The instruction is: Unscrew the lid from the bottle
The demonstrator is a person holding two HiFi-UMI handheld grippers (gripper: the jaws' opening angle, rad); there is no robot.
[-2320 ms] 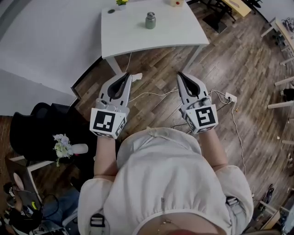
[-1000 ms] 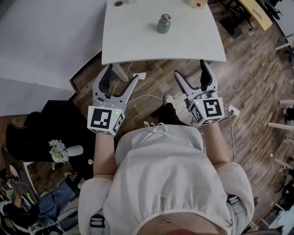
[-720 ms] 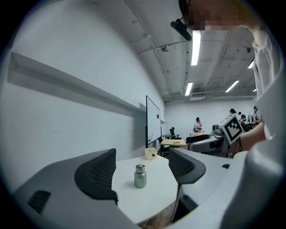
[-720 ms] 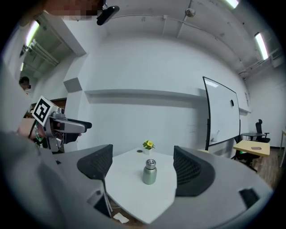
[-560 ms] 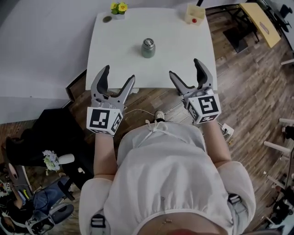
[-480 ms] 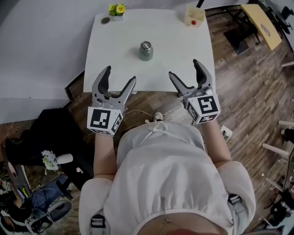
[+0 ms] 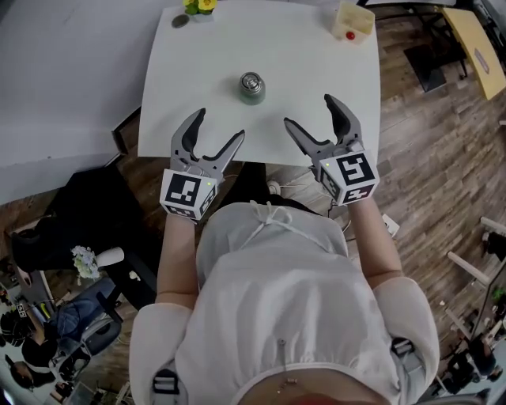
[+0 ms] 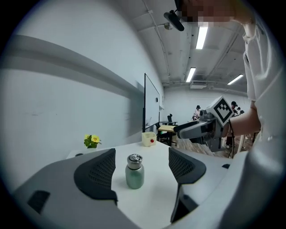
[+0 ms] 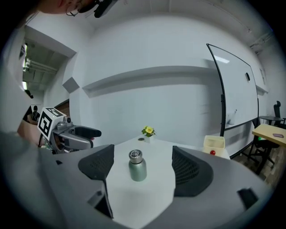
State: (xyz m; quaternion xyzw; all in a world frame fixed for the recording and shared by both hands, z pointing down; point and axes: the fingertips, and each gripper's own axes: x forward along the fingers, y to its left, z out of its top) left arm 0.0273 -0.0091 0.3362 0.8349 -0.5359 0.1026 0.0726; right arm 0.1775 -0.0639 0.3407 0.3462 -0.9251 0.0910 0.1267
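Note:
A small green metal bottle (image 7: 252,87) with a silver lid (image 7: 251,80) stands upright near the middle of the white table (image 7: 316,79). The bottle (image 8: 134,171) appears between the jaws in the left gripper view, and the bottle (image 9: 137,166) likewise in the right gripper view, still some way off. My left gripper (image 7: 215,132) is open over the table's near edge, left of the bottle. Over that same edge on the other side, the right gripper (image 7: 310,115) is also open. Neither holds anything.
A small pot of yellow flowers (image 7: 197,6) and a dark round object (image 7: 179,21) sit at the table's far left. A cream container with a red dot (image 7: 351,20) is at the far right. Wooden floor (image 7: 427,142) lies to the right, a grey wall (image 7: 71,71) to the left.
I have stepped up to the table: both grippers, which were over the floor, now reach over its near edge. The jaws went from shut to open. The bottle has not moved.

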